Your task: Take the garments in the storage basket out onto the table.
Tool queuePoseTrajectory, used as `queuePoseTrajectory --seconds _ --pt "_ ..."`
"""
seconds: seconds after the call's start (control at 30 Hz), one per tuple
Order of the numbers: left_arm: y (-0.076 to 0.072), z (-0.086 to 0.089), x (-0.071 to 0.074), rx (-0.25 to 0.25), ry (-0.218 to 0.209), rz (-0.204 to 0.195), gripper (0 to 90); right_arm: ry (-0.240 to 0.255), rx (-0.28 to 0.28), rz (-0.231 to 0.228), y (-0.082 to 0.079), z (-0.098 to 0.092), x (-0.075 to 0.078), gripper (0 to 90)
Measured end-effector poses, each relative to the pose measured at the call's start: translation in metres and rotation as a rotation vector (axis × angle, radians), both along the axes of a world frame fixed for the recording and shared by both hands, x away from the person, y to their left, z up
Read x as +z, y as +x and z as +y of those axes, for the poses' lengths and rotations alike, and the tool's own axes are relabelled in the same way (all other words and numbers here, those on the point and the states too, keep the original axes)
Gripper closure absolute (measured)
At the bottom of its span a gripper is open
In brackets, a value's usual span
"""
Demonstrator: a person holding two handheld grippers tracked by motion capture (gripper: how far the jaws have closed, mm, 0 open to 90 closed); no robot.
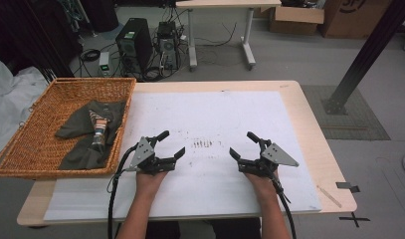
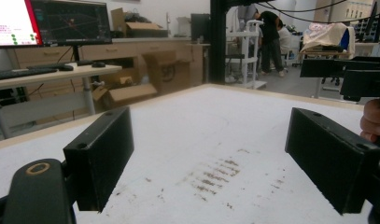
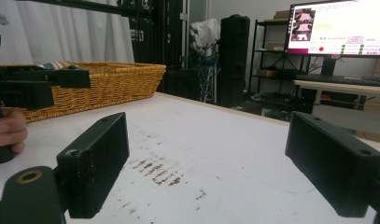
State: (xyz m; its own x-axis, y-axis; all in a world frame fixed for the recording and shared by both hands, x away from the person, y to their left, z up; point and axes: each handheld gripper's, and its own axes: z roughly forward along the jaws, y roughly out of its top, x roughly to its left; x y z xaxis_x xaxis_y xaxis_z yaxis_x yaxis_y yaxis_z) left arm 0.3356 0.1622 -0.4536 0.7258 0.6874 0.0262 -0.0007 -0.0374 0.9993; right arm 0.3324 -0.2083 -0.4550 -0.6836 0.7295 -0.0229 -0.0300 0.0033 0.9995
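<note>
Left gripper (image 1: 172, 143) jaws spread wide, nothing between, touching nothing. Right gripper (image 1: 242, 144) same: wide, empty. Both near edge of white mat (image 1: 215, 114), brown smudges (image 1: 203, 144) between them. One wicker basket (image 1: 26, 149) far left, holding one dark green garment (image 1: 98, 117), crumpled, striped patch.

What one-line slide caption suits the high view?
Two open grippers rest on the white table beside a wicker basket holding dark clothing.
</note>
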Motion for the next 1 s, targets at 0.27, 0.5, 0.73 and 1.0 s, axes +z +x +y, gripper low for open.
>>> queuePoseTrajectory --seconds 0.27,0.5,0.73,1.0 --pt "0.001 0.0 0.0 0.002 -0.004 0.004 16.0 0.006 0.0 0.004 0.0 -0.001 0.0 13.2" --pt "0.0 0.0 0.0 0.002 0.003 -0.003 15.7 0.003 0.002 0.011 0.001 0.0 0.0 13.1" --pt "0.0 0.0 0.0 0.004 0.001 -0.007 15.3 0.004 -0.002 0.005 0.001 0.0 0.0 13.4" --pt "-0.001 0.0 0.015 -0.026 0.006 0.011 15.4 0.007 -0.004 -0.001 0.0 -0.001 0.0 13.3"
